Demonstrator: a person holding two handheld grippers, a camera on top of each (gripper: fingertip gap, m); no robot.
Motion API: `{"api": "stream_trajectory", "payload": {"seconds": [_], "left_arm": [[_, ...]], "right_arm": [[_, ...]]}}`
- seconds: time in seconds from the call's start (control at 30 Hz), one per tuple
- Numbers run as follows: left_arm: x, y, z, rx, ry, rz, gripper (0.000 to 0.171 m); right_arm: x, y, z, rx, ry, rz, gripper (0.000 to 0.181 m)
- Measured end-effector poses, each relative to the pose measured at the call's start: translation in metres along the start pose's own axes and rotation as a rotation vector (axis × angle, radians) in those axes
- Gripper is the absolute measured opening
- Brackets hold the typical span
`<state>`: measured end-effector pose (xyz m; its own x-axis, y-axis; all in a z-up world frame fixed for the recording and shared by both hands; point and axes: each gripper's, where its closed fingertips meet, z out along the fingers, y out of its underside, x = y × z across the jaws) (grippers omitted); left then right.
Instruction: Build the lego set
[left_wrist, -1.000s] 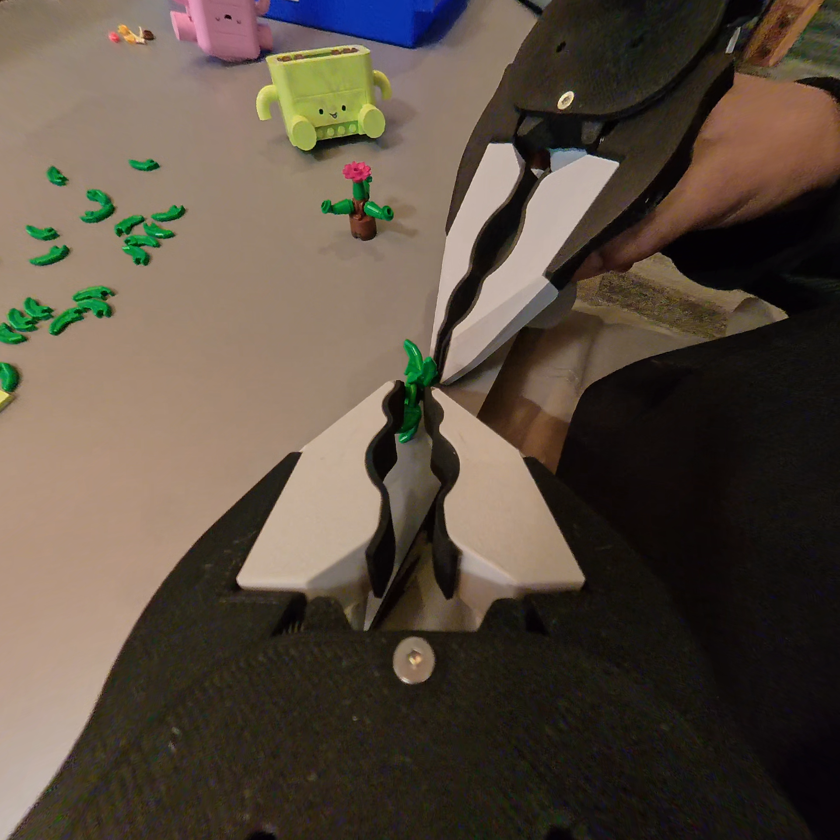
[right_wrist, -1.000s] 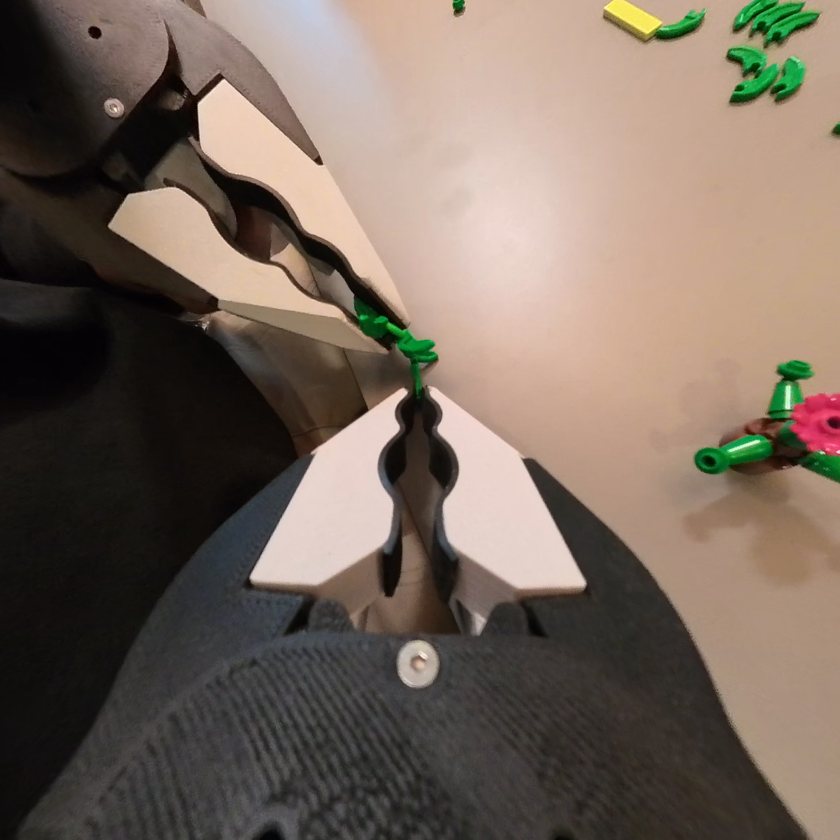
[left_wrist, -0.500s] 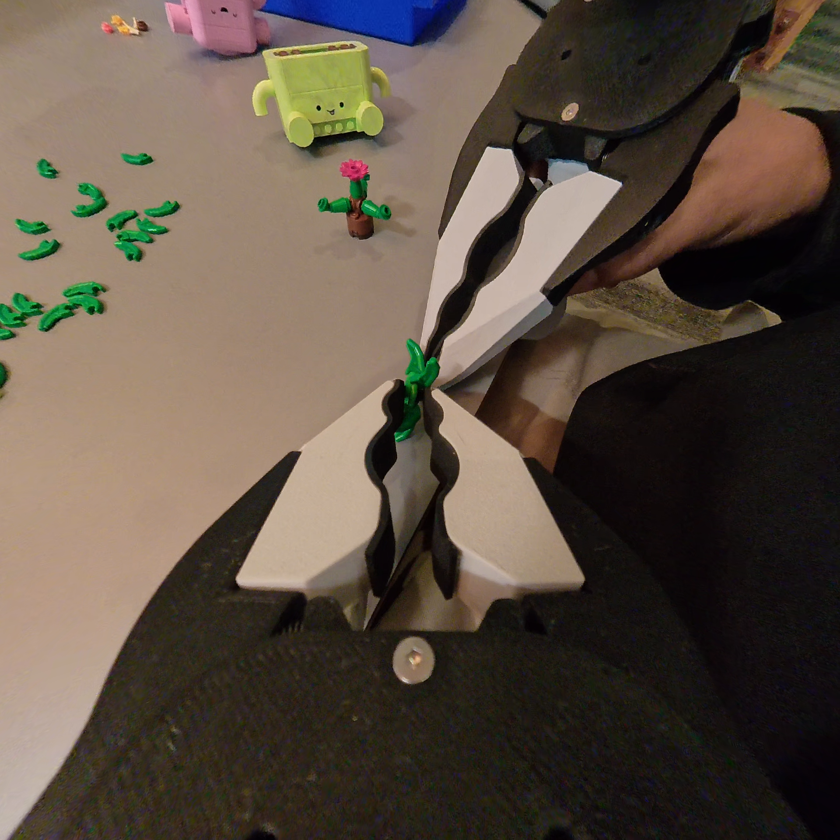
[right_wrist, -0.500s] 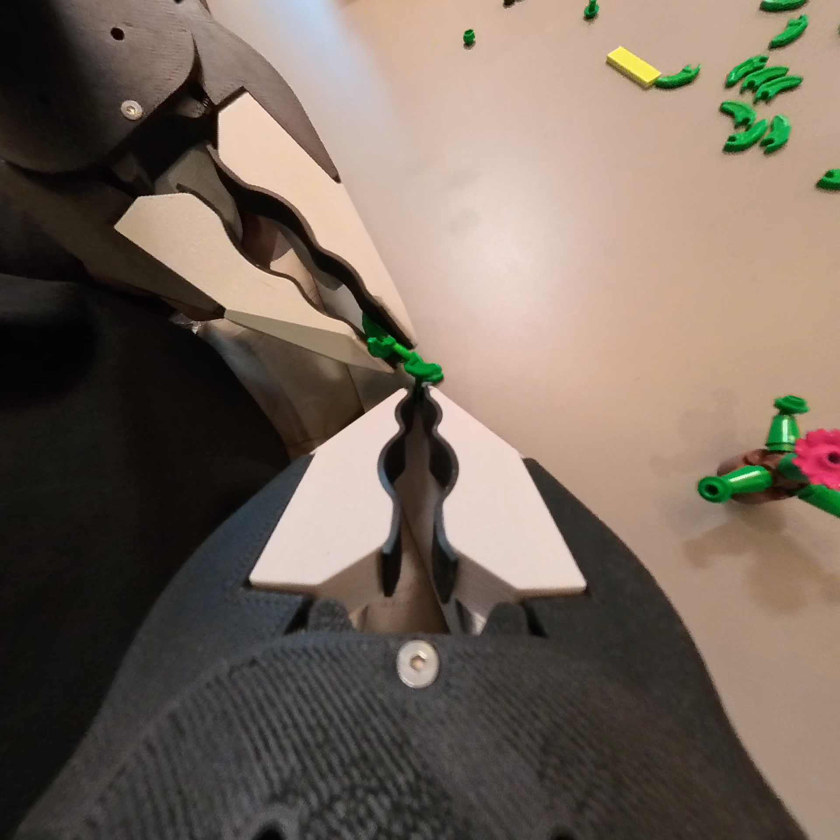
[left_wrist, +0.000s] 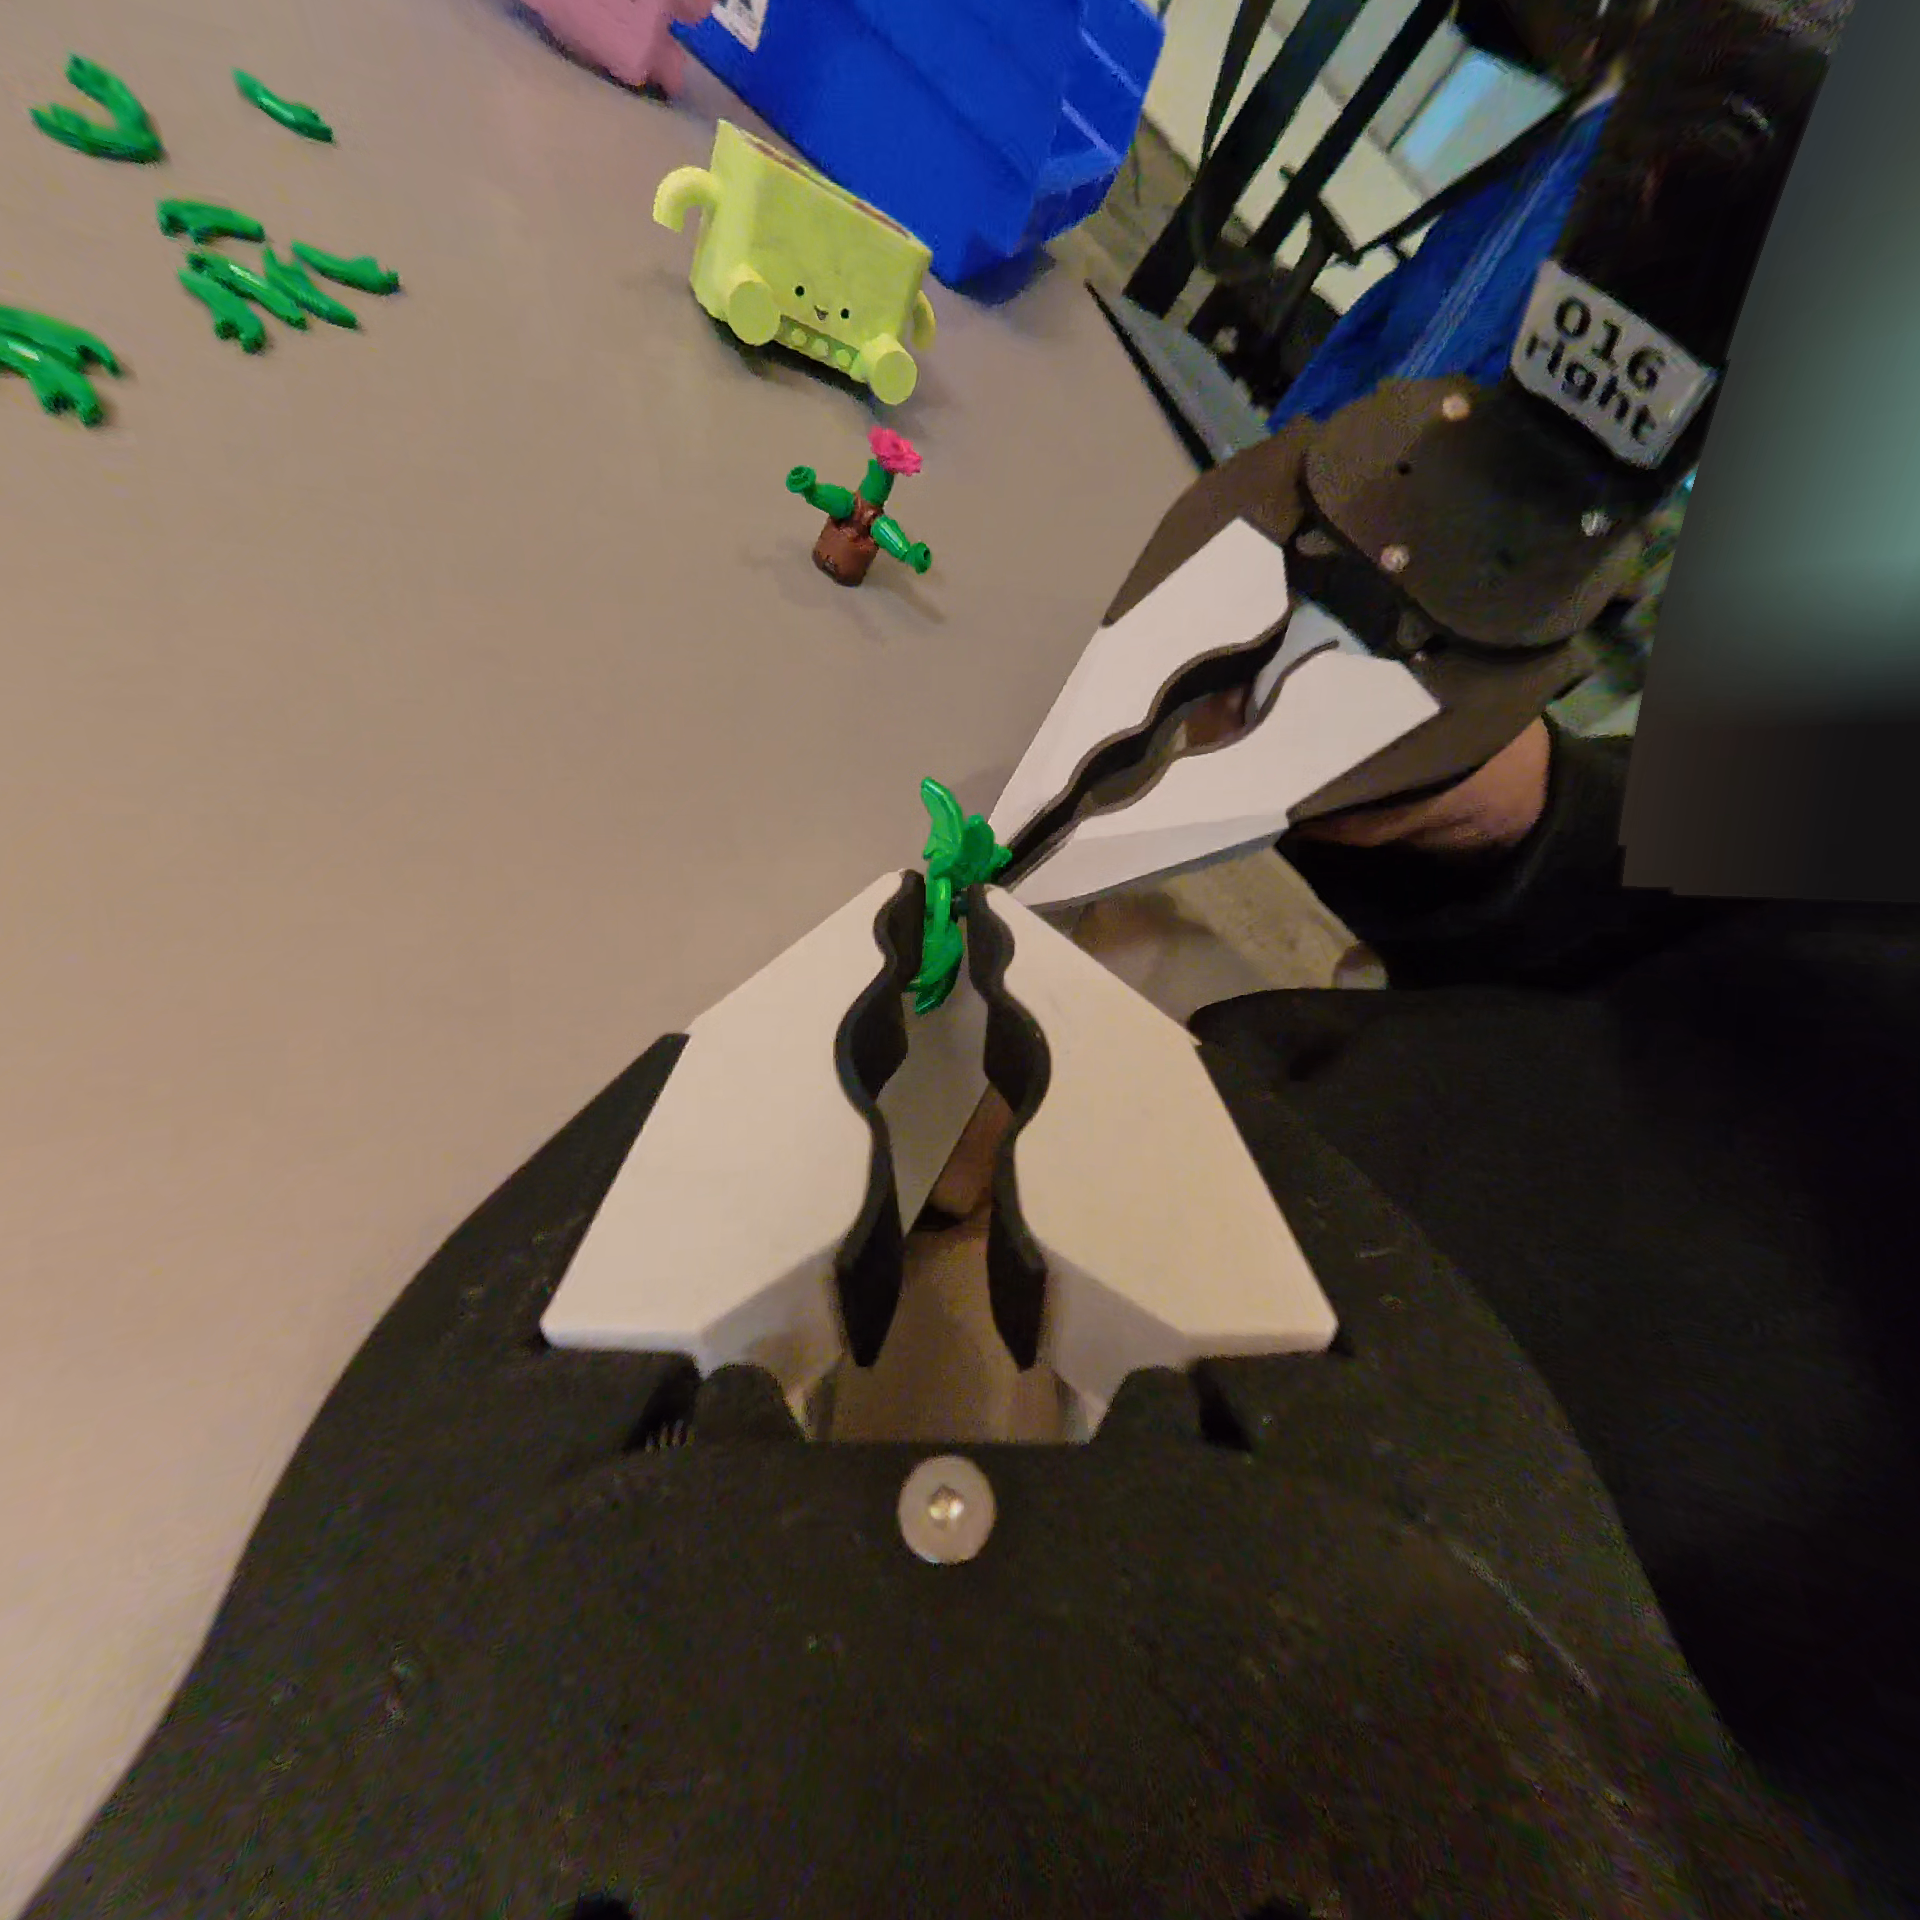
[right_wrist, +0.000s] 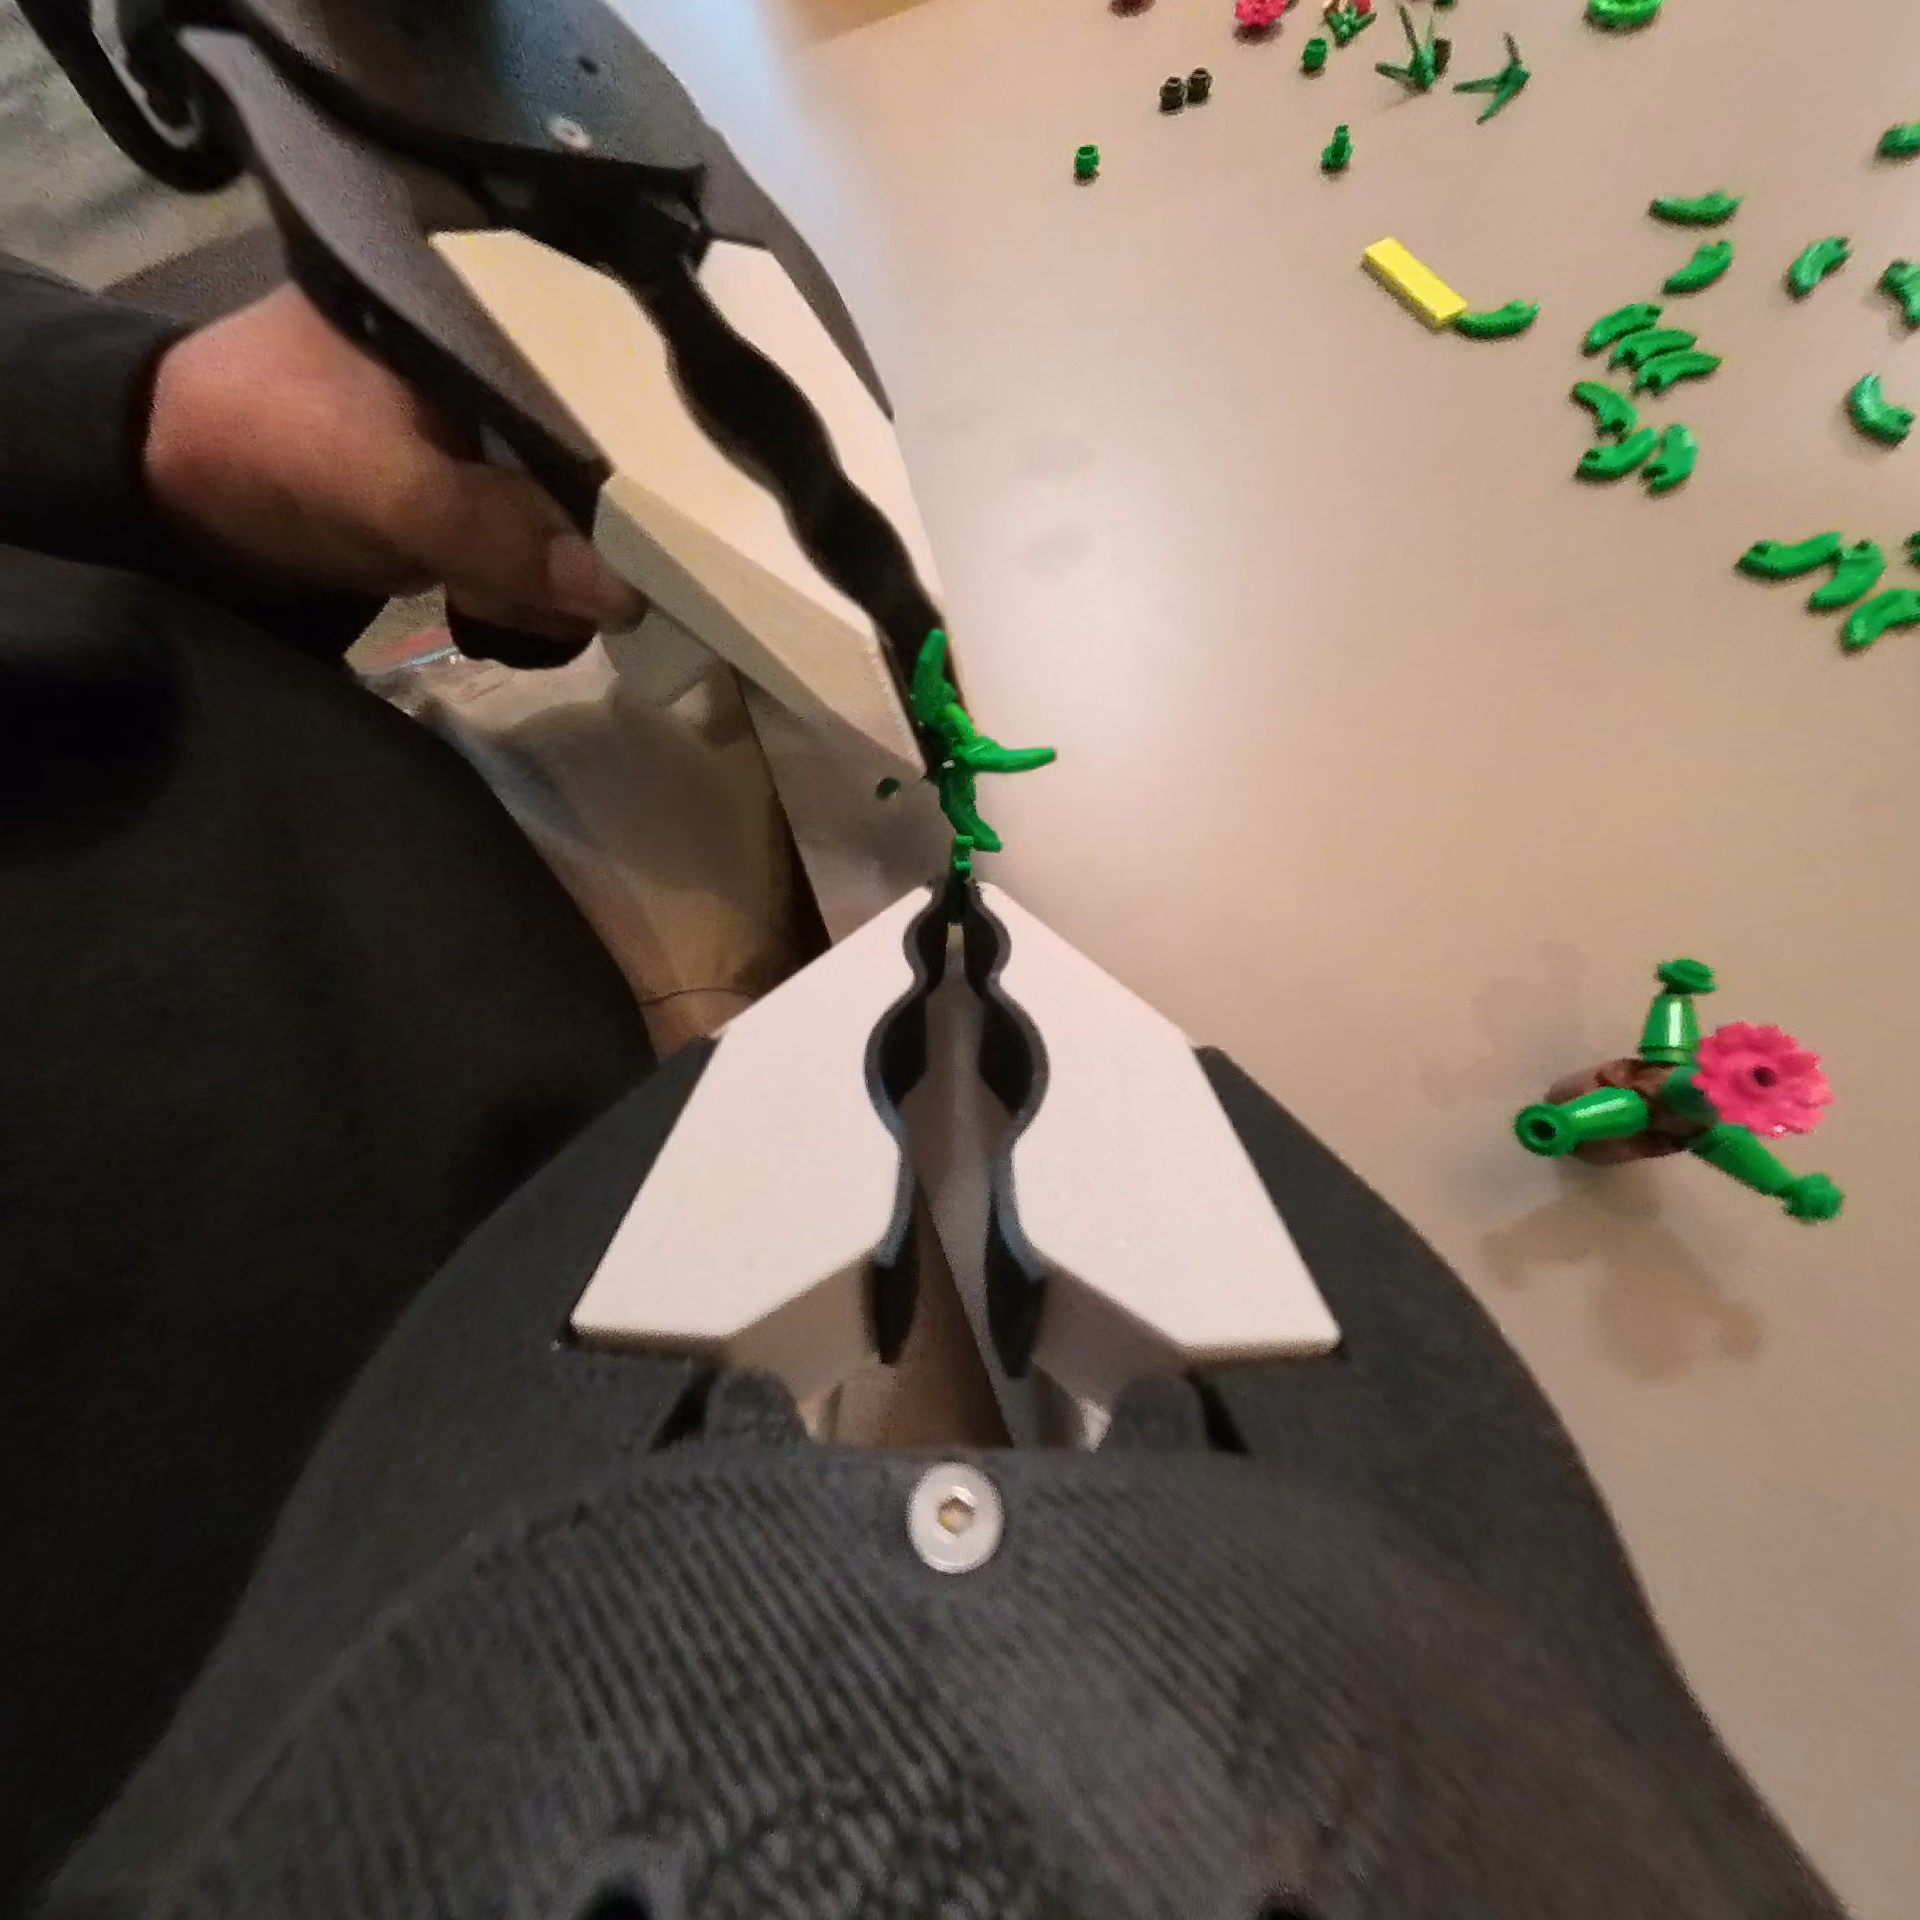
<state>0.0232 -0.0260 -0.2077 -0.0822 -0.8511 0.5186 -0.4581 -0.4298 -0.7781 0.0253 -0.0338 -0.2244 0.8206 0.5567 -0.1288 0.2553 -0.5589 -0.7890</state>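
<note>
Off the table's near edge, above the person's lap, the left gripper (left_wrist: 940, 914) and the right gripper (right_wrist: 956, 899) meet tip to tip, each clamped on one end of a small green leaf sprig (left_wrist: 951, 883). Both grips are only at the fingertips, so, judging by that, a twist or uneven push could pop the sprig free and drop it off the table (left_wrist: 416, 727).

Green leafy sprig (right_wrist: 961, 769) between both grippers' closed jaws, above table (right_wrist: 1247, 644).
</note>
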Motion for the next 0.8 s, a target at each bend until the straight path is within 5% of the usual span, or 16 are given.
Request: {"api": "stream_trajectory", "payload": {"seconds": [0.33,0.6,0.8], "left_arm": [[0.001,-0.001,0.001,-0.017,-0.051,0.037,0.005],[-0.017,0.003,-0.001,-0.058,-0.020,-0.174,0.006],[-0.037,-0.009,-0.018,0.000,-0.116,-0.168,0.039]], "right_arm": [[-0.002,-0.010,0.002,-0.062,0.142,-0.270,0.001],[0.010,0.001,0.005,-0.171,0.249,-0.388,0.001],[0.014,0.001,0.003,-0.154,0.250,-0.354,0.001]]}}
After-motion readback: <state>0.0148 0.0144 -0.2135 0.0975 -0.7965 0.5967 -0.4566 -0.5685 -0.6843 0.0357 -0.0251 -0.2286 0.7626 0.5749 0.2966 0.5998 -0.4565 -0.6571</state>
